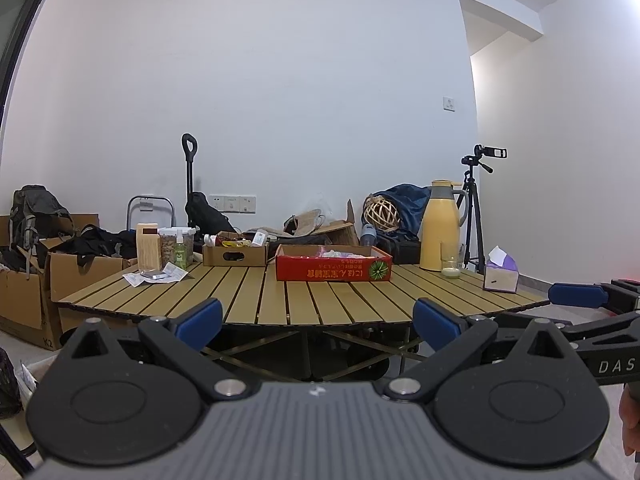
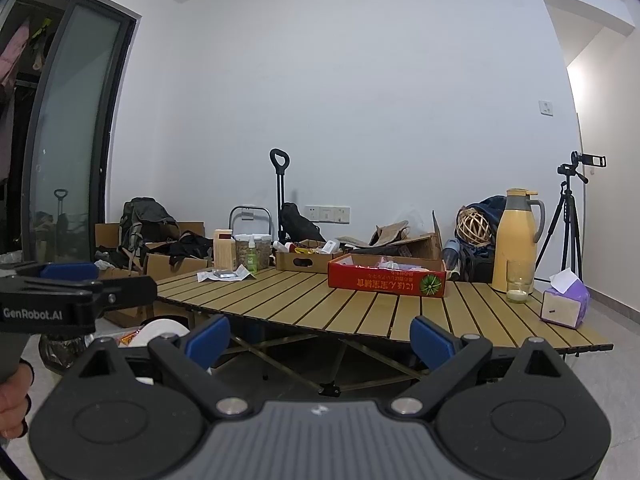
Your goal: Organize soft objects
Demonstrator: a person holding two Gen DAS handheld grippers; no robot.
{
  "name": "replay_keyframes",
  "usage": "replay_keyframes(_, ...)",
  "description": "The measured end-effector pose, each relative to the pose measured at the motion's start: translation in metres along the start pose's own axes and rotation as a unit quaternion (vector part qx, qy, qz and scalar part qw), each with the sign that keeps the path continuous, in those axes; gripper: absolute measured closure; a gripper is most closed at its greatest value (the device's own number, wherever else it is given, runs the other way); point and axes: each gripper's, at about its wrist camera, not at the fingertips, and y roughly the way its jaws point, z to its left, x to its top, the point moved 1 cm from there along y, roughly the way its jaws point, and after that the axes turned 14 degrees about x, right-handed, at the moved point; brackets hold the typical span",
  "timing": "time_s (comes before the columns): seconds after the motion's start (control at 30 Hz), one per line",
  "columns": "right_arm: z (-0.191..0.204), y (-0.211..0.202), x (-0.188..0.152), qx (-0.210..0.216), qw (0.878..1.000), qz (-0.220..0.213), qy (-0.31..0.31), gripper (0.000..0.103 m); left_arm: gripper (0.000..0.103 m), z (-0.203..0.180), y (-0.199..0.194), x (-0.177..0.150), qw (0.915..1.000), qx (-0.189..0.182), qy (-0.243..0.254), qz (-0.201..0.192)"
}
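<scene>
White walls back a slatted table (image 1: 304,300). Ahead of both wide, empty claws, left claw (image 1: 318,316) and right claw (image 2: 320,336), soft things fill the red box (image 1: 334,270); whether sorting starts or ends is unclear.

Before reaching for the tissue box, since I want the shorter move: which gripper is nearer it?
Right. The right gripper sits short of the table with the tissue box ahead to its right; the left gripper is farther left.
</scene>
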Motion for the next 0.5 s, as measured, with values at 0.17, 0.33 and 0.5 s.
replay_keyframes(0.17, 0.0, 0.0028, -0.0012, 0.002, 1.0, 0.004, 0.009, 0.006, 0.0, 0.0007, -0.0014, 0.0003, 1.0, 0.002, 0.004, -0.002)
replay_keyframes(0.33, 0.0022, 0.0028, -0.0023, 0.001, 1.0, 0.003, 0.007, 0.006, 0.0, 0.0014, -0.0019, -0.0016, 1.0, -0.001, 0.004, 0.0)
replay_keyframes(0.5, 0.0008, 0.0045, -0.0016, 0.0, 1.0, 0.004, 0.008, 0.006, 0.0, 0.0015, -0.0023, -0.0022, 1.0, -0.001, 0.004, -0.001)
